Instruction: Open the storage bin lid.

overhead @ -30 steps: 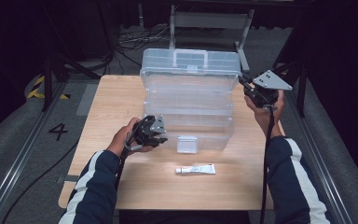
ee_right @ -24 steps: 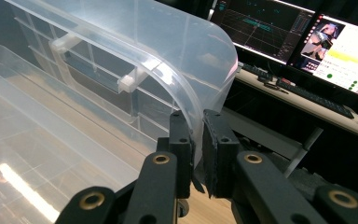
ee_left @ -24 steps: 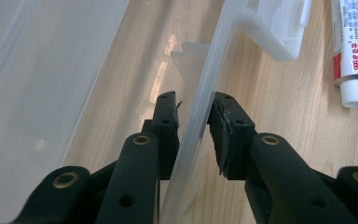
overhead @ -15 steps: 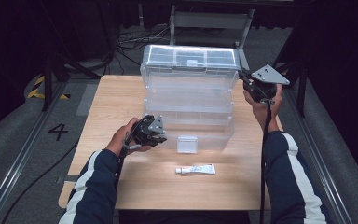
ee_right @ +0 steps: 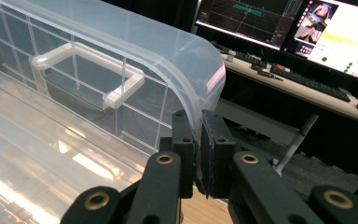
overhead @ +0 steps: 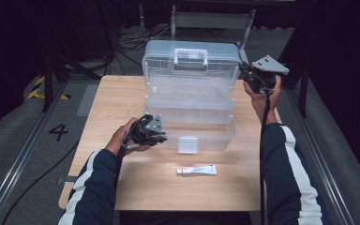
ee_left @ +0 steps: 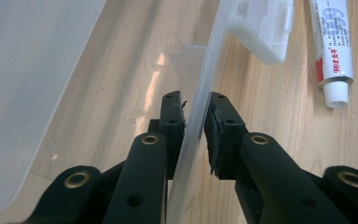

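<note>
on wooden table [overhead: 122,103] right gripper [overhead: 252,79] pinches raised lid [overhead: 190,63] while left gripper [overhead: 157,136] clamps box [overhead: 192,124] wall; thin slick plastic might slip, dropping lid shut.

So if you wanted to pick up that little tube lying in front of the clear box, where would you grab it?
Probably across the middle of the tube, coming straight down from above. It lies flat on the table with its long axis left to right and bare wood around it, so jaws could straddle its narrow width. The capped end looks too short to pinch securely.
</note>
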{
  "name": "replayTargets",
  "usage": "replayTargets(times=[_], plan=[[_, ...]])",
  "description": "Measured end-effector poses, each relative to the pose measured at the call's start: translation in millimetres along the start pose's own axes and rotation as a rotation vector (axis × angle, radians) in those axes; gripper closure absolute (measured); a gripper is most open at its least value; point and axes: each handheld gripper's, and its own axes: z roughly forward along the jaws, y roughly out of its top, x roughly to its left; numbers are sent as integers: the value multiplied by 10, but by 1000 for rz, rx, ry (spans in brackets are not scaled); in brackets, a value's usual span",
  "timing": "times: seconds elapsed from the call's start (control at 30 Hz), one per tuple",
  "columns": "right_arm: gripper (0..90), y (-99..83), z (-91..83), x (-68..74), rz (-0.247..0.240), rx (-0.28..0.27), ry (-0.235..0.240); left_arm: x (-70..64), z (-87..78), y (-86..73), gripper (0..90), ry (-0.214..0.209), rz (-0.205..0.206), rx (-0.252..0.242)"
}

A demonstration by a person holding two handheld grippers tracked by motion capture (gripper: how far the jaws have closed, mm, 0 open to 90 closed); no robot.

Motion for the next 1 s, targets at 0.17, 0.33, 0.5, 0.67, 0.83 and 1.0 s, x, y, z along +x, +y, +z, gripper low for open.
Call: replayTargets(times=[0.17, 0.33, 0.5, 0.67, 0.83, 1.0], plan=[[851, 38, 74, -21, 12, 18, -1, 4, -12, -16, 795, -14, 6, -4], [852, 68, 141, -53, 26, 34, 9, 7, -20, -38, 801, -22, 5, -15], [852, 116, 233, -85, 34, 62, 11, -2, -30, -55, 808, -33, 1, -27], [852, 165, 325, -120, 48, 98, 18, -2, -31, -62, 812, -36, 2, -35], [851, 205, 406, -154, 52, 130, 22, 3, -34, -69, 813, -41, 4, -38], [850, 241, 531, -220, 76, 167, 45, 1, -39, -77, 813, -44, 3, -38]])
